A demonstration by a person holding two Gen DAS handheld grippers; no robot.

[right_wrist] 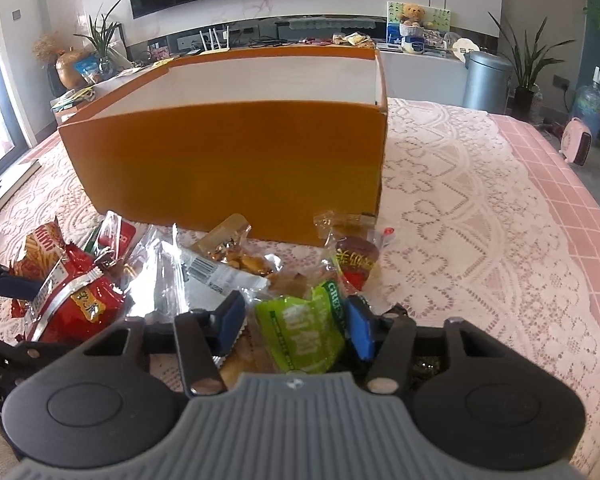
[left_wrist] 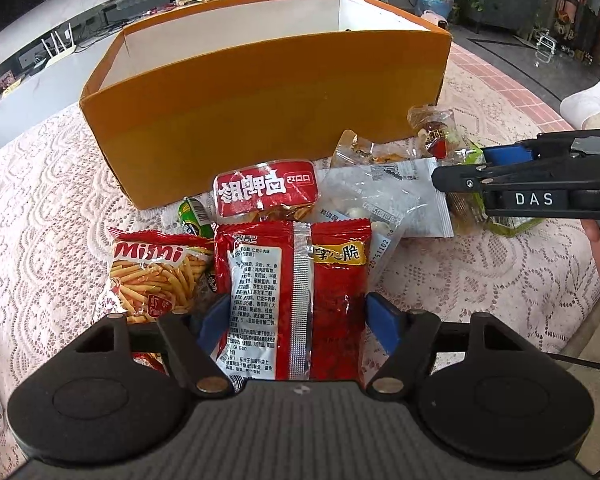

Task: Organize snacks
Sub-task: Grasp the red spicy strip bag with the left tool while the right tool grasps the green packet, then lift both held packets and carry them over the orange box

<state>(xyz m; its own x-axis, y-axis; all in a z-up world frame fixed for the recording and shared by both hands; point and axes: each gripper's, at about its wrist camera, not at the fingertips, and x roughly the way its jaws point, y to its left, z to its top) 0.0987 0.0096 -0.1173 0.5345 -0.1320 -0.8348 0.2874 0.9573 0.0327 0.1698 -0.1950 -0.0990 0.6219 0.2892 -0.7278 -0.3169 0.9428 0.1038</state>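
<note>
My left gripper (left_wrist: 296,316) sits low over the near edge of the snack pile with its jaws spread wide; the red packet (left_wrist: 292,300) lies lengthwise between the blue pads (left_wrist: 382,320), and I see a sliver of gap on each side, so I read it as straddled, not squeezed. From that packet, the Mimi bag of sticks (left_wrist: 152,276) lies at nine o'clock, touching it, a small green wrapper (left_wrist: 194,218) peeks out at eleven, and a red-labelled pouch (left_wrist: 266,190) rests at twelve, its lower edge tucked under the packet's top. The orange box (left_wrist: 260,108) stands farther off at twelve, open on top with white inner walls; I cannot see what is inside. A clear bag of white pieces (left_wrist: 364,204) and a silver sachet (left_wrist: 416,196) spread out at one to two o'clock.

My right gripper (right_wrist: 290,324) is about half open around the green packet (right_wrist: 300,332). The right blue pad (right_wrist: 360,330) looks to be against the packet's edge; whether the left pad (right_wrist: 230,318) touches it I cannot tell, so I will not call it a firm hold. In the left view that gripper (left_wrist: 460,186) reaches in from three o'clock. From the green packet, a bag of fried bits (right_wrist: 240,258) lies at eleven and a dark red sweet in clear wrap (right_wrist: 356,264) at one. Everything rests on the lace tablecloth (right_wrist: 480,220)
</note>
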